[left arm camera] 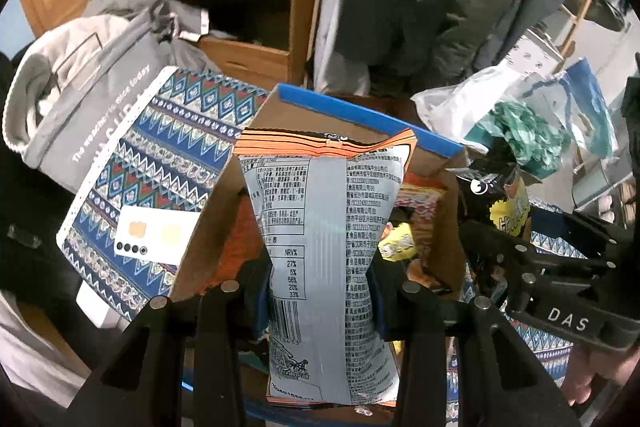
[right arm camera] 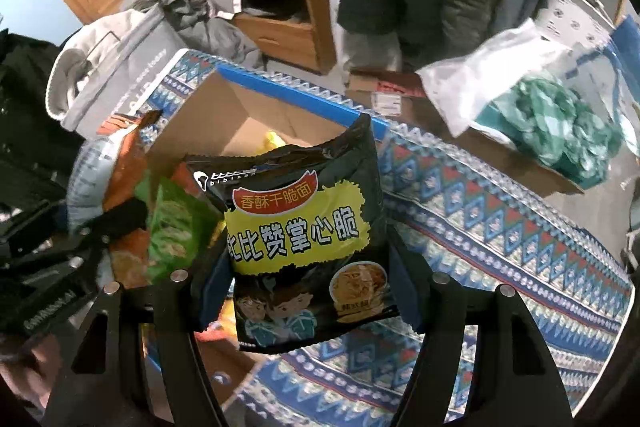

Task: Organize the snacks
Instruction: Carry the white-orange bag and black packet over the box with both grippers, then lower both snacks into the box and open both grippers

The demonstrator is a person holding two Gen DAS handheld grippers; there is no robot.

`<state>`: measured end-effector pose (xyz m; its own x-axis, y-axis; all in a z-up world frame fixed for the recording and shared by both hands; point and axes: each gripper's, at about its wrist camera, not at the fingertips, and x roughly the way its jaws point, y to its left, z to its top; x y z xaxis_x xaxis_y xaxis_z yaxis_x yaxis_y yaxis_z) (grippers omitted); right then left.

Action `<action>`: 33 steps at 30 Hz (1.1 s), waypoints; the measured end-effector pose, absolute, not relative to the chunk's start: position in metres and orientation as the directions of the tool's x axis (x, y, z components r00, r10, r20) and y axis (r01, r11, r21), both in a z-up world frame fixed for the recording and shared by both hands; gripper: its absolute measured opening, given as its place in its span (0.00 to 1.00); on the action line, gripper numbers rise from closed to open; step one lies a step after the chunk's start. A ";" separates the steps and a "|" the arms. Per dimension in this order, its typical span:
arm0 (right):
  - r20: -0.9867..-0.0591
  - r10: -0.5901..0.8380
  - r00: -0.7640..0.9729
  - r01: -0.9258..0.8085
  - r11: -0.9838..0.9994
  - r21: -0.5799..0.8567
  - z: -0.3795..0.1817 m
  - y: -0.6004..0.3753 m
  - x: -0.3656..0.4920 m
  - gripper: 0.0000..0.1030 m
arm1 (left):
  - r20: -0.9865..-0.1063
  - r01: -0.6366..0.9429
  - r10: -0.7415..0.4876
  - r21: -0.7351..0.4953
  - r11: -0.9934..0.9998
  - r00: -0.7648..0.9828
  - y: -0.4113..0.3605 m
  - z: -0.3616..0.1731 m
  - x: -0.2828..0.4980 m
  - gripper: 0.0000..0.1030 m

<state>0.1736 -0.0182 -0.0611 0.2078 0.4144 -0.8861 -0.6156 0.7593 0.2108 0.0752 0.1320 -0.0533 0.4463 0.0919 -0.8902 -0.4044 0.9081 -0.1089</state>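
A silver-backed snack bag (left arm camera: 328,259) carries a nutrition table headed "NRV%": 27%, 6%, 56%, 20%, 33%. The black noodle-snack packet (right arm camera: 304,247) reads "bibizan" and "比比赞掌心脆". "DAS" marks the black right hand-held gripper's body (left arm camera: 568,319).

There is one brown cardboard box with a blue rim (right arm camera: 304,95). Two snack bags are lifted: one silver bag with orange edges (left arm camera: 328,259) and one black bag with a yellow label (right arm camera: 308,247). In the box I count one green packet (right arm camera: 176,223) and one small yellow packet (left arm camera: 398,247). One white card (left arm camera: 154,235) lies beside it.
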 end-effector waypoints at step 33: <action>-0.806 0.463 0.368 -0.600 0.781 0.174 0.002 -0.027 0.130 0.79 | -0.845 -0.429 0.125 -0.131 0.894 0.519 0.150 -0.018 0.026 0.79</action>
